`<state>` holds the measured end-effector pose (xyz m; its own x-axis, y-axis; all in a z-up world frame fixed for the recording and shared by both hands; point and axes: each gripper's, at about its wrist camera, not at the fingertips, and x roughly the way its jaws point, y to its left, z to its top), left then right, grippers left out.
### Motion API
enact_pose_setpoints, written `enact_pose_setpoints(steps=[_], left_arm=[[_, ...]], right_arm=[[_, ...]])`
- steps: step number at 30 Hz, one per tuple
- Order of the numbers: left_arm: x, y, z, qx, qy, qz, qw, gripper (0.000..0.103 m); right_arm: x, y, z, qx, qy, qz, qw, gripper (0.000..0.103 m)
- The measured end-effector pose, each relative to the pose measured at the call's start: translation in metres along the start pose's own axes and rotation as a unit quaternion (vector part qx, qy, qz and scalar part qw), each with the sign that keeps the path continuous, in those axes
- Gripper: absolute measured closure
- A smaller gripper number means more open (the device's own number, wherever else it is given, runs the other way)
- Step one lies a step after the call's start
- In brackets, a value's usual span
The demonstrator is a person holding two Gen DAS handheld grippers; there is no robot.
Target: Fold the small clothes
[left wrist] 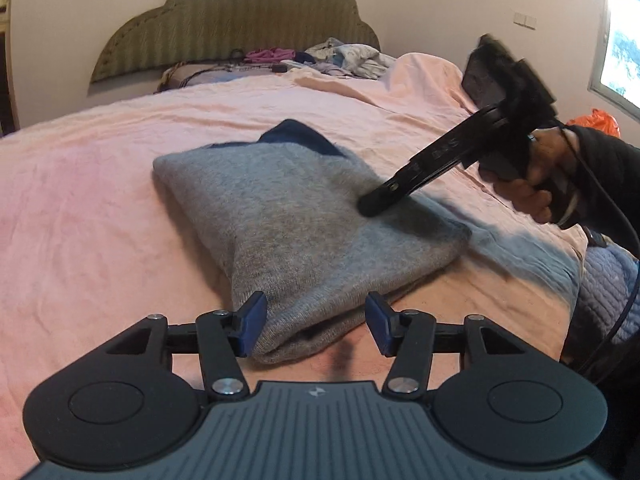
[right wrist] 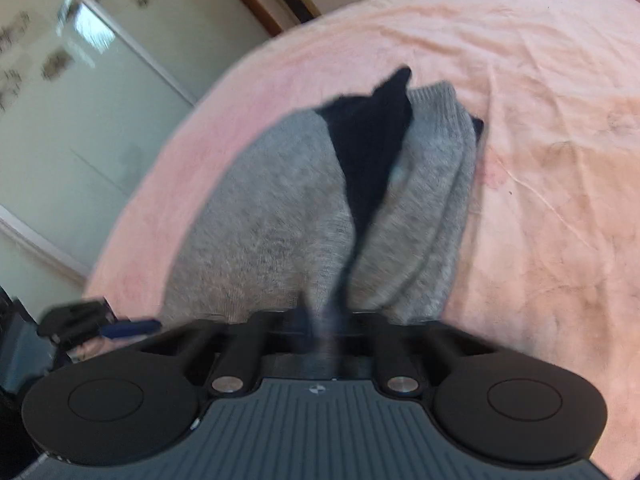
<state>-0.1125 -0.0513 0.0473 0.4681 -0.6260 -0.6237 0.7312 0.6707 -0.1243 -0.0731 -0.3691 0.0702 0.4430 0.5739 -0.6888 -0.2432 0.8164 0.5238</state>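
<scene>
A grey knit garment with a dark navy part [left wrist: 296,216] lies folded on the pink bed cover [left wrist: 100,184]. My left gripper [left wrist: 316,324] is open, its blue pads either side of the garment's near corner, not closed on it. My right gripper [left wrist: 372,204] reaches in from the right and its shut tip rests on the garment's right side. In the right wrist view, which is blurred, the right gripper [right wrist: 324,320] is shut and pressed against the grey garment [right wrist: 256,240]; the navy part [right wrist: 372,140] lies beyond. Whether cloth is pinched is unclear.
A pile of loose clothes [left wrist: 320,58] lies by the padded headboard [left wrist: 236,20] at the far end of the bed. A blue quilt [left wrist: 608,288] hangs at the bed's right edge. An orange bag [left wrist: 596,122] sits by the window. A glass wardrobe door [right wrist: 80,120] stands beyond the bed.
</scene>
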Motion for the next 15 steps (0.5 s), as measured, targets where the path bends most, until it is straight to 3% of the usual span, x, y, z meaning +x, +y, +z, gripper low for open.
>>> enact_pose_setpoints(steps=[2,5,7,8,10,12,14,15], left_arm=[[0.008,0.001,-0.001,-0.004,0.002,-0.013,0.9999,0.047],[0.019,0.002,-0.007,-0.027,-0.007,-0.042,0.9987,0.021],[0.015,0.003,-0.003,-0.034,-0.004,-0.061,0.9975,0.019],[0.009,0.008,0.0,-0.051,-0.002,-0.083,0.9952,0.019],[-0.008,0.028,0.007,-0.106,-0.017,-0.133,0.9854,0.019],[-0.026,0.056,0.016,-0.163,-0.052,-0.156,0.9728,0.019],[-0.03,0.089,0.028,-0.232,-0.082,-0.143,0.9586,0.015],[-0.026,0.106,0.032,-0.269,-0.093,-0.132,0.9496,0.014]], right_arm=[[-0.012,0.002,0.001,-0.022,-0.003,-0.023,1.0,0.093],[-0.013,-0.021,-0.002,0.008,0.006,-0.03,1.0,0.097],[-0.011,-0.022,-0.006,0.019,0.002,-0.012,1.0,0.096],[-0.013,-0.018,-0.006,0.017,0.001,-0.006,1.0,0.091],[-0.022,-0.014,-0.006,0.032,-0.007,0.021,0.999,0.064],[-0.042,-0.013,-0.002,0.044,-0.061,0.046,0.996,0.021],[-0.058,-0.017,0.007,0.054,-0.117,0.061,0.99,0.004],[-0.059,-0.022,0.016,0.057,-0.132,0.054,0.988,0.003]])
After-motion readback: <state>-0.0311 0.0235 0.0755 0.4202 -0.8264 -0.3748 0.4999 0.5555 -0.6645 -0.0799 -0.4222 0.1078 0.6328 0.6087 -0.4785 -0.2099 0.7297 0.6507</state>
